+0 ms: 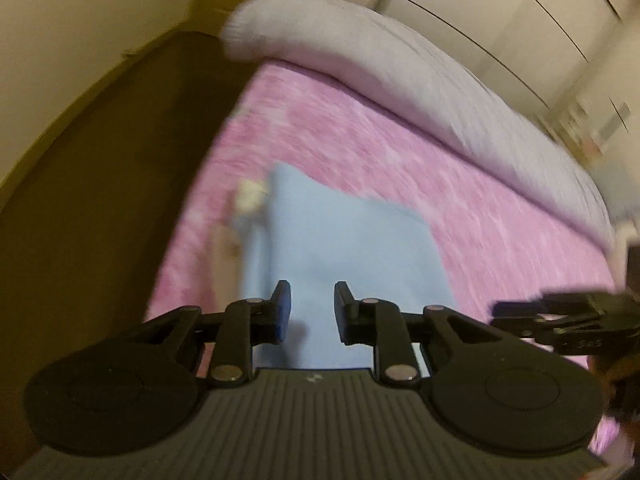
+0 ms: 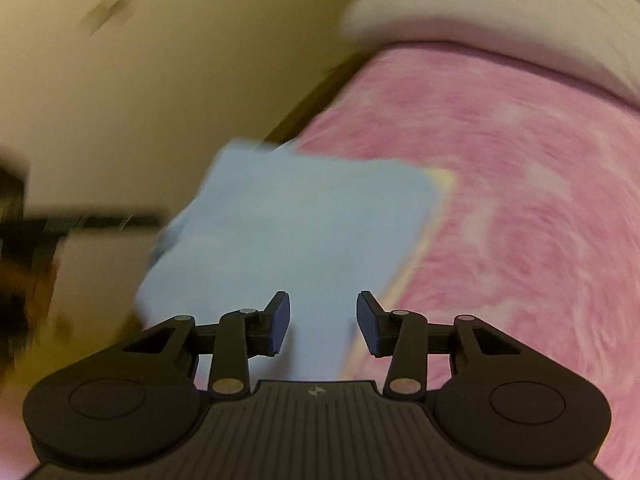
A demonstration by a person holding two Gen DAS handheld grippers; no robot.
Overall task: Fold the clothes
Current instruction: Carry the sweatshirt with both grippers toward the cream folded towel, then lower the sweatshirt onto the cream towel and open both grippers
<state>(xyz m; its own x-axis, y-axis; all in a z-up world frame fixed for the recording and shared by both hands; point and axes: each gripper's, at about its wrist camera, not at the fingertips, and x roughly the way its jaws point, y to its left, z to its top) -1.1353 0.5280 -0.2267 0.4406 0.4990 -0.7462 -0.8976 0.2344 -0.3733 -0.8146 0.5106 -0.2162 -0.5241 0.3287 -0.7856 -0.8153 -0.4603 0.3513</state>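
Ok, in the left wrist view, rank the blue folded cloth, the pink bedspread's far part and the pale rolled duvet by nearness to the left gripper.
From the left gripper:
1. Blue folded cloth, right ahead, under the fingers.
2. Pink bedspread, beyond it.
3. Pale rolled duvet, along the far edge.

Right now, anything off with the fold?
Mostly tidy. The folded blue garment shows a pale yellowish layer peeking past its right edge, so edges look misaligned. Blur hides detail. Both grippers are open, holding nothing.
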